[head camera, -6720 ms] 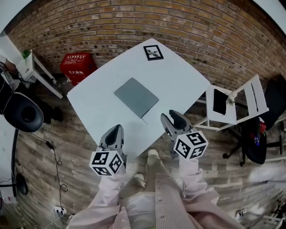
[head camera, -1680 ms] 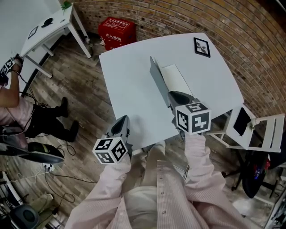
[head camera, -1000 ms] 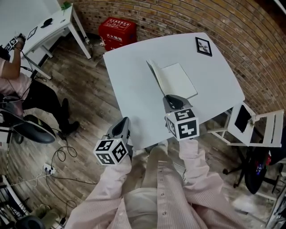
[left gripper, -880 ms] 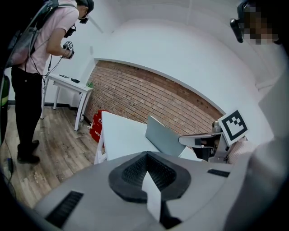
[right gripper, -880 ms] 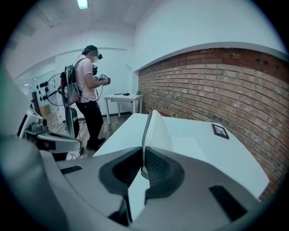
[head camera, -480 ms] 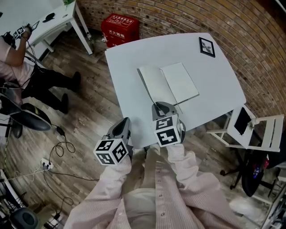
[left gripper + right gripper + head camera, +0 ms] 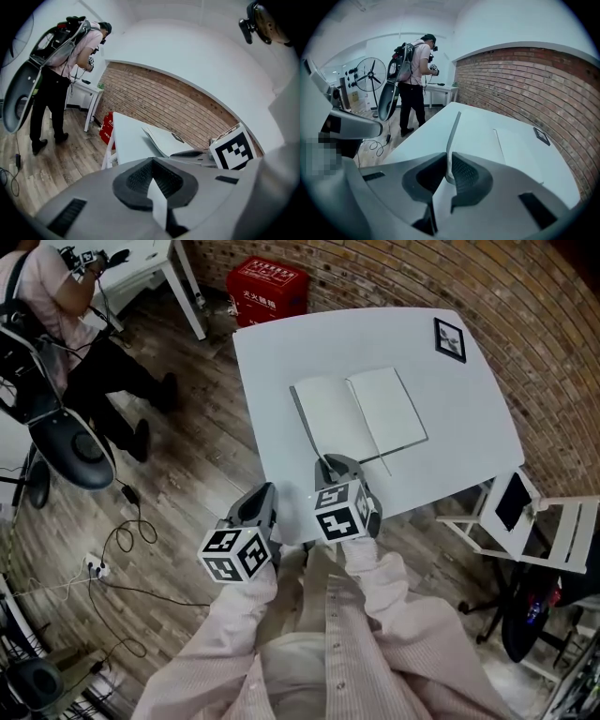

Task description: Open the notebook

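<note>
Hidden: your right gripper [image 7: 327, 465] is covering the near corner of the flat grey-covered notebook with white pages [image 7: 361, 418] in the head view. Both grippers are cutting off the near edge of the white rectangular table [image 7: 281, 343].
Hard to read: the print on the red plastic crate [image 7: 266, 282] is showing too small to make out. In the left gripper view the right gripper is blocking most of the notebook [image 7: 161, 139].
Count: you are looking at one notebook, one table, one black-framed marker card [image 7: 450, 339], one red crate, one other person [image 7: 56, 287] and your two grippers.
Notebook place: it is lying open near the middle of the table, with the marker card at its 1 o'clock.
Notebook axis: the spine is running from 11 to 5 o'clock in the head view. The open spread is stretching longest from about 9 to 3 o'clock, pages facing up.
Right fingers: the jaws are opening, with the thin left cover [image 7: 451, 136] standing edge-on between them and the pads still pressing on it.
Left fingers: your left gripper [image 7: 152, 168] is hanging off the table's near-left edge with its jaws together.
</note>
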Motion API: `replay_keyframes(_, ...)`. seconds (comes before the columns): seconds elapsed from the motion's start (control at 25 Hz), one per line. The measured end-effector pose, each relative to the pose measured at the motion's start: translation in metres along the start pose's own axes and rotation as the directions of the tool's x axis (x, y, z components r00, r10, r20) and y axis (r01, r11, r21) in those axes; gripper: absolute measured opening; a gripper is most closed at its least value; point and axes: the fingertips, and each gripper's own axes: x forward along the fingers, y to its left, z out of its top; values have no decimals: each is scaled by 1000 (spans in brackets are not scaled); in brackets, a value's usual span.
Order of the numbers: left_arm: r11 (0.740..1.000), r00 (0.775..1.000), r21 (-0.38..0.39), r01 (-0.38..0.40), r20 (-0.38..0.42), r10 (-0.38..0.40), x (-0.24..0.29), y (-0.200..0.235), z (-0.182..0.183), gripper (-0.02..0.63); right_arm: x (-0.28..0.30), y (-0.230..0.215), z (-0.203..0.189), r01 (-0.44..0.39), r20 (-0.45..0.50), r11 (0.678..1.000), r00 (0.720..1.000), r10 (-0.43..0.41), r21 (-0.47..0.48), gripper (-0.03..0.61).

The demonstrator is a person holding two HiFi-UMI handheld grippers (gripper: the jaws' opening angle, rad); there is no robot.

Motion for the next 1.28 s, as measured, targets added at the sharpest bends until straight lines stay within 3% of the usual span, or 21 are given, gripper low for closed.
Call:
replay_keyframes(0.8,999,999,-11,-42,4,42,-1,7,0,-8,27,19,-15,-58,-56,998,997,56,-38,51)
replay_keyframes(1.28,999,1000,30,-27,0,27,5,-4,3,-8,17,28,-14,-184,43,983,982,184,-17,51)
